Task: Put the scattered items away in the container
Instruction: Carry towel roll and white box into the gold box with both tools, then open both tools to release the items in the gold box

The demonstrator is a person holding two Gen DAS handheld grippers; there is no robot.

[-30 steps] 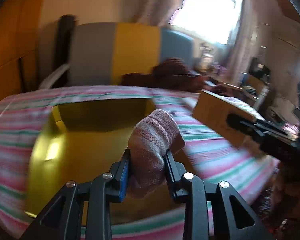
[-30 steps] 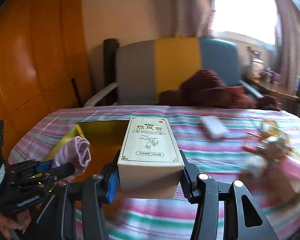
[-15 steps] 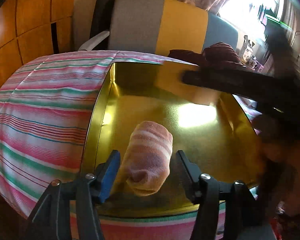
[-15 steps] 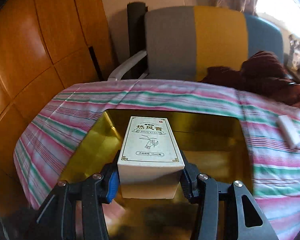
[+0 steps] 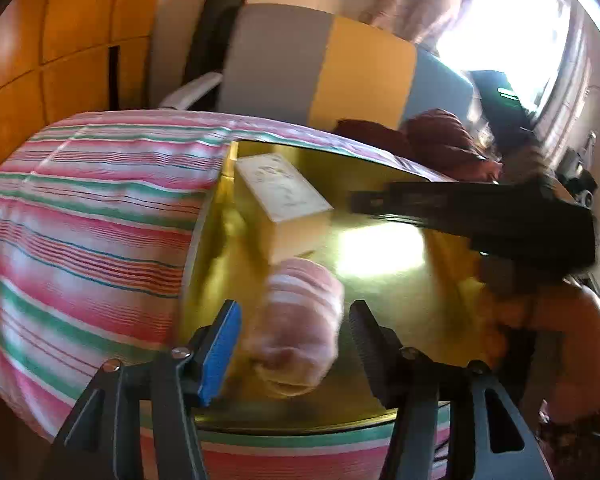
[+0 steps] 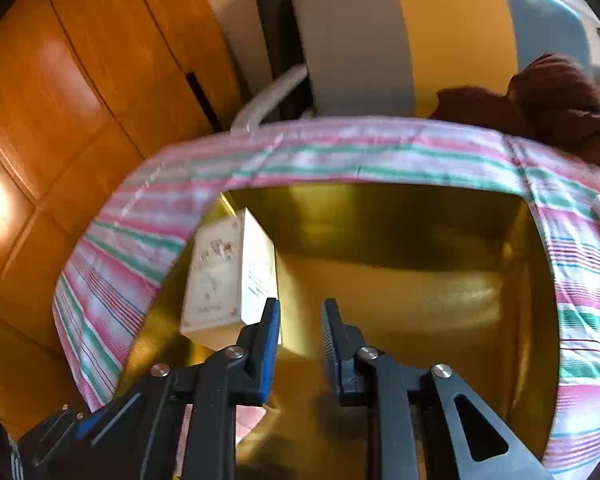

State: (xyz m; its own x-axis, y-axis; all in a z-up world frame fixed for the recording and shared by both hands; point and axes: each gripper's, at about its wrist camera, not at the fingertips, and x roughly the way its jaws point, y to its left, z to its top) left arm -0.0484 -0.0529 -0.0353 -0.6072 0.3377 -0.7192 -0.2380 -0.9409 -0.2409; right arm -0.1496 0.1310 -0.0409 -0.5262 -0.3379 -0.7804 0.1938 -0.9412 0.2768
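Left wrist view: my left claw [image 5: 294, 346] spread wide, rolled sock [image 5: 300, 320] loose between fingers inside gold tin [image 5: 400, 280]. Right claw [image 6: 300, 320] narrowly open, empty; box [image 6: 228, 276] leaned in tin's left corner, out of the way.

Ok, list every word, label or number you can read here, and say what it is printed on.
No text can be read for certain.
White carton in the gold tin: printed characters and a drawing on its faces, too blurred and small to read in either view.
Rolled sock and striped cloth: no lettering.
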